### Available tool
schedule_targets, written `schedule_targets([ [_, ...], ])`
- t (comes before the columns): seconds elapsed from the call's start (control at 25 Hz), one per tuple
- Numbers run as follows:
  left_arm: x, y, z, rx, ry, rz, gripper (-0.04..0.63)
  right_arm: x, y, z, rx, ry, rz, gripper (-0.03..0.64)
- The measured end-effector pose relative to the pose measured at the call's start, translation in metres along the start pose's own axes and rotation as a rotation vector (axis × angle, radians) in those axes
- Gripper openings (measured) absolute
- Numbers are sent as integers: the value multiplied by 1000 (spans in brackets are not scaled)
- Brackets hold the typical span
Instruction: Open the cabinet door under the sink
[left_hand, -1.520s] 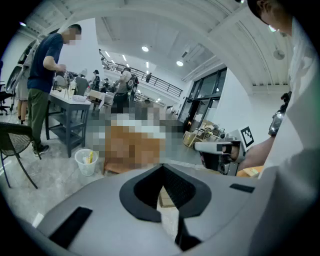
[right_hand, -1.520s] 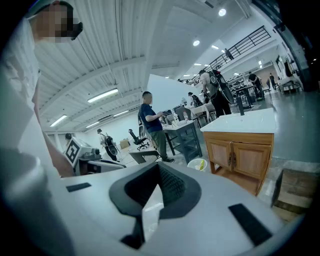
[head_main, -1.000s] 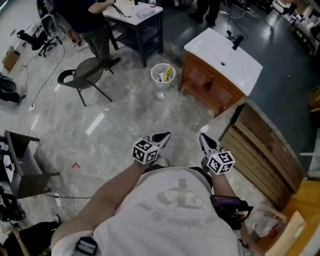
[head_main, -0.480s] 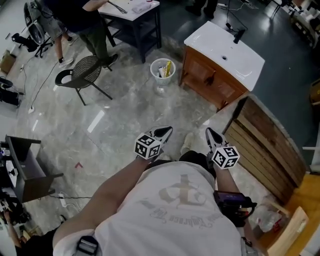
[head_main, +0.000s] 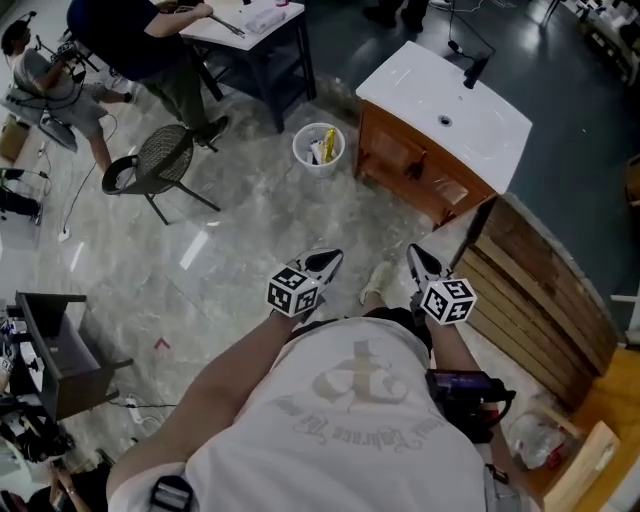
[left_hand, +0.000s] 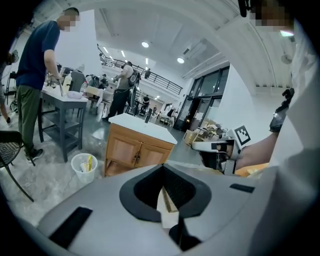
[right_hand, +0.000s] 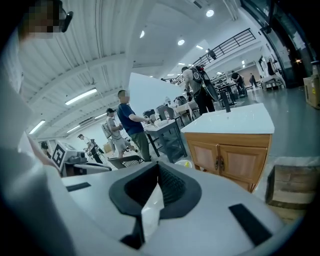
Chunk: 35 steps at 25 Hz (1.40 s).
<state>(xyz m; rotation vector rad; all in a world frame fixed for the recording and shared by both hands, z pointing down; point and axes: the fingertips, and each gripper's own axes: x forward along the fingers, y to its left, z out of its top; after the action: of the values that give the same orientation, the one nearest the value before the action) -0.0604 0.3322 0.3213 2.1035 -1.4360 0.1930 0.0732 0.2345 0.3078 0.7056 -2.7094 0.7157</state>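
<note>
A wooden sink cabinet (head_main: 415, 170) with a white top and black tap stands ahead on the floor, its two doors (right_hand: 232, 162) closed with dark handles at the middle. It also shows in the left gripper view as the cabinet (left_hand: 135, 152). My left gripper (head_main: 328, 264) and right gripper (head_main: 418, 259) are held side by side in front of my chest, well short of the cabinet. Both are shut with nothing between the jaws.
A white bin (head_main: 318, 148) with rubbish stands left of the cabinet. A wooden pallet (head_main: 535, 300) leans at the right. A black chair (head_main: 160, 160) and a dark table (head_main: 255, 40) with people around it are at the far left. Grey shelving (head_main: 60, 350) sits left.
I have walked forward: the cabinet and bin sit nearer and lower in the head view. Both grippers have moved ahead with me and stayed shut.
</note>
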Motion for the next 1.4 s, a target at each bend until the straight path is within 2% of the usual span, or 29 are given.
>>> schedule_targets([
  [0.2,36,18,28,-2,32,-7,11,30,-35,26,22,19,-2,14],
  [0.48,92,43,55,-26,66,35,11,67,-100,43,52,91,-11,14],
  [0.76,143,58,79,-55,99,66,11,95,-150,75,70,95,19,14],
  [0.88,165,65,93,-42,104,73,11,104,-174,84,67,89,20,14],
  [1.16,194,84,113,-7,147,41,11,108,-205,92,124,61,-50,14],
  [1.4,219,100,115,30,206,-63,11,115,-209,81,184,57,-148,14],
])
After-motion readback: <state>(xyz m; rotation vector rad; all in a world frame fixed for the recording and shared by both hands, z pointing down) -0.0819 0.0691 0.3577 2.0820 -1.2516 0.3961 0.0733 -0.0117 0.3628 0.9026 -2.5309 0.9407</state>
